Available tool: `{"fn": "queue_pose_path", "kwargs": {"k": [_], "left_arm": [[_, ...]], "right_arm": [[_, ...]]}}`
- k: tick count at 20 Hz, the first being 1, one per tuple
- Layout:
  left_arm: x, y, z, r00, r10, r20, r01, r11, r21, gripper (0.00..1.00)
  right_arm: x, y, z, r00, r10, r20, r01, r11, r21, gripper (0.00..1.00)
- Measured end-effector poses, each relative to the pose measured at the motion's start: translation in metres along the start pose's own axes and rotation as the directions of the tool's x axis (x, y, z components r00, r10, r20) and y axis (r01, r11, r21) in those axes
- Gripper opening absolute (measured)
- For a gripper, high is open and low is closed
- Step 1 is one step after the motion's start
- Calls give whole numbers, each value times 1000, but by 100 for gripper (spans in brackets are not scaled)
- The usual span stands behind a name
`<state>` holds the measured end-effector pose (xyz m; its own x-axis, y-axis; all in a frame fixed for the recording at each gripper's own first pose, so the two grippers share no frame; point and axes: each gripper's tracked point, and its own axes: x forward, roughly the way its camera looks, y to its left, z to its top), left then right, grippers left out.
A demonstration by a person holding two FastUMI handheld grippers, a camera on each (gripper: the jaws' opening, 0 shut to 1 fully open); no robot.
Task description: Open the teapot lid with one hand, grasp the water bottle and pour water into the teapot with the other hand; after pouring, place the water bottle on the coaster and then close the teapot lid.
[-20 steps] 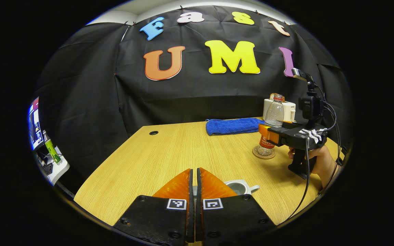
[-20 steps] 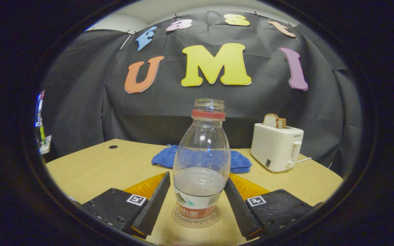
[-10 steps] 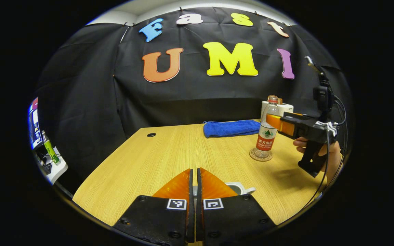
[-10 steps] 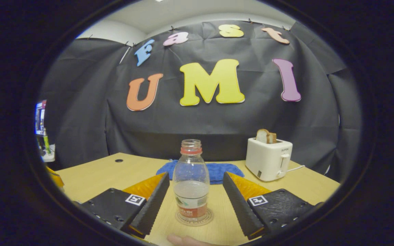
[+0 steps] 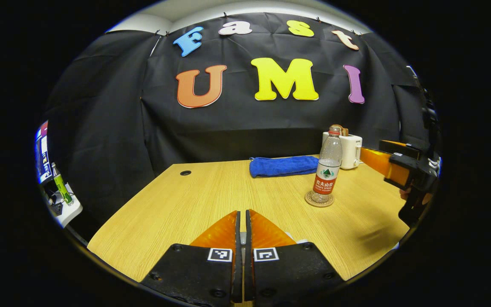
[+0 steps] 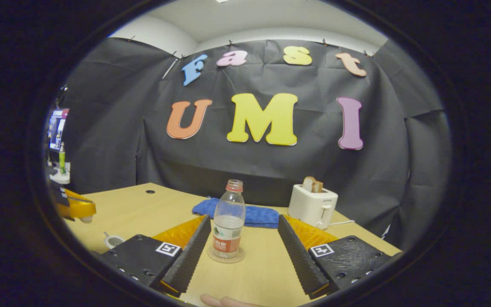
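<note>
Standing upright on the coaster (image 6: pixel 226 257), the water bottle (image 6: pixel 228 221) is uncapped, w/ water in its lower part, on the wooden table (image 5: pixel 194 200). Right gripper (image 6: pixel 242 251) fingers are spread wide apart, bottle beyond them, untouched. Teapot (image 6: pixel 112 241) sits near the table's left edge in the right gripper view. Left gripper (image 5: pixel 241 221) fingers are pressed together; can't tell what's between. Blue towel (image 5: pixel 283 165) and toaster (image 6: pixel 312 205) lie behind the bottle.

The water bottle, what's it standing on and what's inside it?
The water bottle stands upright on a round coaster on the table. It holds some water, partly hidden by its label. The coaster's middle is covered by the bottle.
</note>
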<state>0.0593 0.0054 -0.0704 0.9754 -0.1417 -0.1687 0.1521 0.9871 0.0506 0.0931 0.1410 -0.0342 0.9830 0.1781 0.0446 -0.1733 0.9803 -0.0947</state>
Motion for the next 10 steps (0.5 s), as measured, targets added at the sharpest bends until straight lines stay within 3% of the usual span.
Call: {"fn": "queue_pose_path", "kwargs": {"k": [1,4,6,7,10], "left_arm": [[2,-5,0,1000,-12,3,12,1000,-17,5],[8,-22,-4,998,-69,0,69,993,-93,5],[13,-27,-6,997,-77,3,76,989,-130,4],[16,-29,-7,997,-74,4,74,987,-140,5],[22,-46,-16,992,-126,7,125,973,-192,5]], "right_arm": [[-11,-7,1,1000,-21,21,22,999,-24,98],[-32,-7,-5,1000,-8,24,9,1000,-28,95],[-40,-12,-8,1000,-11,8,11,1000,-14,92],[-43,-14,-7,1000,-6,15,7,1000,-9,98],[-40,-23,-5,1000,-12,27,12,1000,4,95]]}}
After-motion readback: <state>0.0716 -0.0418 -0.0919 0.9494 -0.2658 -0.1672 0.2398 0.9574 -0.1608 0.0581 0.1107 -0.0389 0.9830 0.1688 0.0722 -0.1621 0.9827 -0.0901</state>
